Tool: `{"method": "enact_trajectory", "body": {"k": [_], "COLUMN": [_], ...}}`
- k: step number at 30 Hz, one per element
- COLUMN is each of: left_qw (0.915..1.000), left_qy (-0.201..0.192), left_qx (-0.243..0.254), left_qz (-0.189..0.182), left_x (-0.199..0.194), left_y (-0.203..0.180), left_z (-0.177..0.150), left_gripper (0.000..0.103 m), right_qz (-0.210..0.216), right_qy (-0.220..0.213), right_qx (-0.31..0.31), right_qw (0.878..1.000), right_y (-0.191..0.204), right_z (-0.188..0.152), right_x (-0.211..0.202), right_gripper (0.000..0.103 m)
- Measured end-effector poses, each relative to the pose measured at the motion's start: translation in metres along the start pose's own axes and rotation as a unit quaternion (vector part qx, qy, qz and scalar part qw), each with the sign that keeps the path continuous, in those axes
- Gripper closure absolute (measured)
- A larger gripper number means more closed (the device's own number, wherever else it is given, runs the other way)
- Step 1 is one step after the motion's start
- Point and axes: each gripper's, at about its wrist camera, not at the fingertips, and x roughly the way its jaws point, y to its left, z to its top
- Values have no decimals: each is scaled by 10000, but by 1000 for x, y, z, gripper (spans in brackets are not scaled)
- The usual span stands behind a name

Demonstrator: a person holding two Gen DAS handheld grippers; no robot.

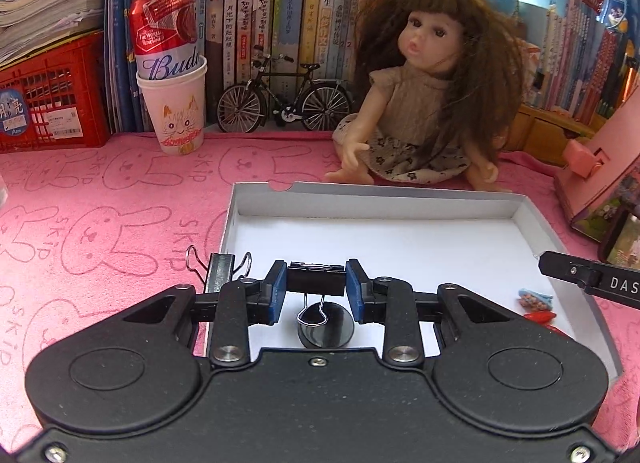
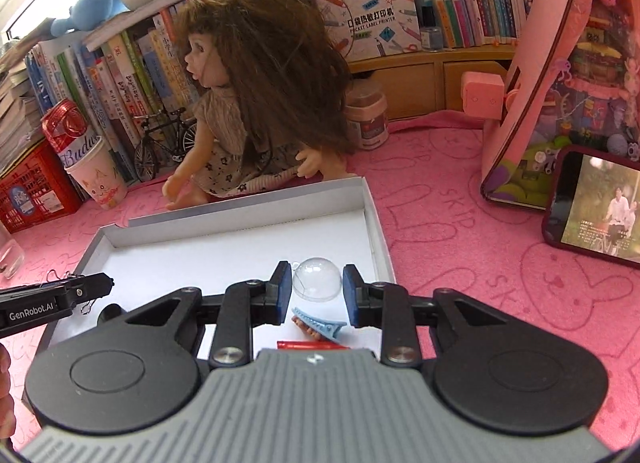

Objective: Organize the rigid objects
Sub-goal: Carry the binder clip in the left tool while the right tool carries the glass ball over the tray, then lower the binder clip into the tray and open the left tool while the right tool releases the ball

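now the left tool [image 1: 316, 290] sits low in the middle of its frame with its blue pads pinched onto a black binder clip [image 1: 316, 279], the clip's long axis running left to right between the jaws and its wire handle hanging down toward a round black disc [image 1: 326, 329] on the floor of the shallow white box [image 1: 376, 205]. the coming move turns on this: the clip already hangs over the box's near left corner, so it needs only to go straight down and be let go. a second binder clip [image 1: 219, 271] grips the box's left wall, just left of the tool. the right tool [image 2: 316, 295] is nearly closed at lower centre of its frame; a clear plastic dome [image 2: 318, 278] shows between its pads, but i cannot tell whether they press on it. a blue ridged hair clip [image 2: 320, 326] and a red strip [image 2: 312, 345] lie just below it. box is matte card, clips hard metal, the counter's cover [image 1: 100, 203] soft pink towelling.
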Motion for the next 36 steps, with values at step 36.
{"method": "enact_trajectory", "body": {"k": [36], "left_qw": [10000], "left_qy": [6], "left_qx": [73], "left_qz": [-23], "left_x": [21], "left_y": [-4], "left_z": [-4], "left_gripper": [73], "right_qz": [-194], "right_qy": [115], "right_qx": [-454], "right_qw": [9987], "right_y": [9], "right_z": [-6], "right_x": [25], "right_gripper": [70]}}
